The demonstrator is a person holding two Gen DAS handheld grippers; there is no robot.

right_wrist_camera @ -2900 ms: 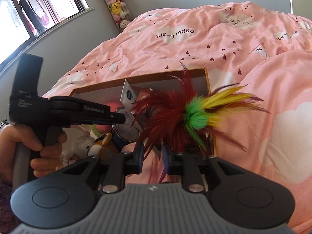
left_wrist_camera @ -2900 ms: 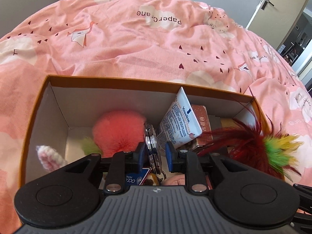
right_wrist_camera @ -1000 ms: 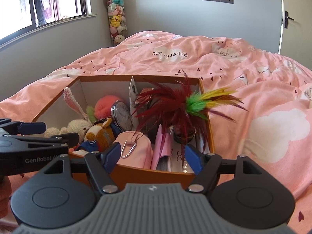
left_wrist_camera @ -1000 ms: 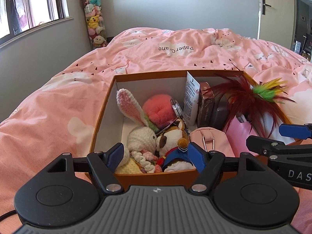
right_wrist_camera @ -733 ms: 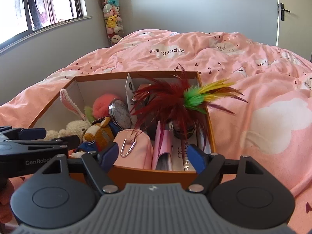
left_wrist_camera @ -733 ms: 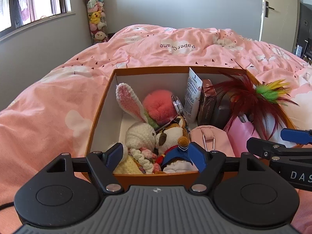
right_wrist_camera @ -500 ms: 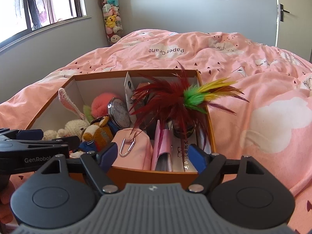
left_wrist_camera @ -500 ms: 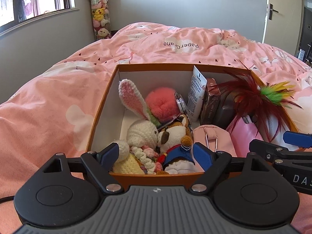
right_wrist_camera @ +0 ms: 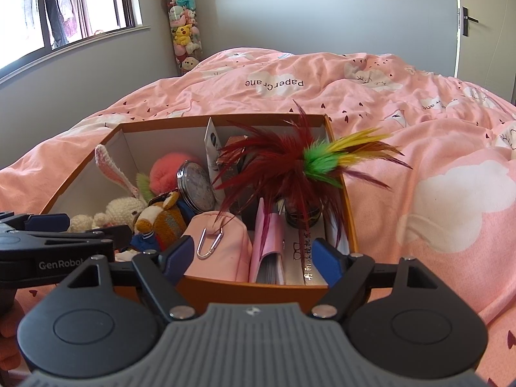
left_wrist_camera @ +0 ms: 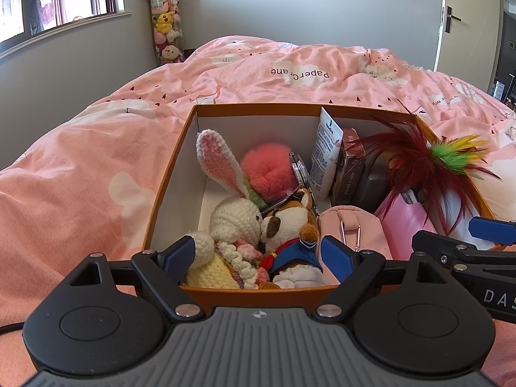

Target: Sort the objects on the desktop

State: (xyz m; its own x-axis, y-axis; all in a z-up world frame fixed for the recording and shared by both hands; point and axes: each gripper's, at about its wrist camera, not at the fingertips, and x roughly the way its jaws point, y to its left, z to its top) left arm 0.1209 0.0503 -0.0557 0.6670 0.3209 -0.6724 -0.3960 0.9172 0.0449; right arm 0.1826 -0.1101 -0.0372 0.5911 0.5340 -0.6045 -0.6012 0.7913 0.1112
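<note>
Inside rectangular cardboard box (left_wrist_camera: 167,174): crocheted bunny (left_wrist_camera: 235,216), feathers (left_wrist_camera: 419,161)

Bare gap beside crochet rabbit (left_wrist_camera: 232,216)

The pink bedcover (left_wrist_camera: 290,74) carries the words "Paper Crane", printed on a white cloud and seen upside down in both views. In the box (left_wrist_camera: 167,174), the white tube (left_wrist_camera: 325,158) shows the brand "Vaseline" near its top; its small print is not readable. The dark brown carton (left_wrist_camera: 348,171) beside it reads "PHOTO CARD". On the right gripper (left_wrist_camera: 483,258), in the left wrist view, stand the letters "DAS". On the left gripper (right_wrist_camera: 42,242), in the right wrist view, stands "GenRobo".
</note>
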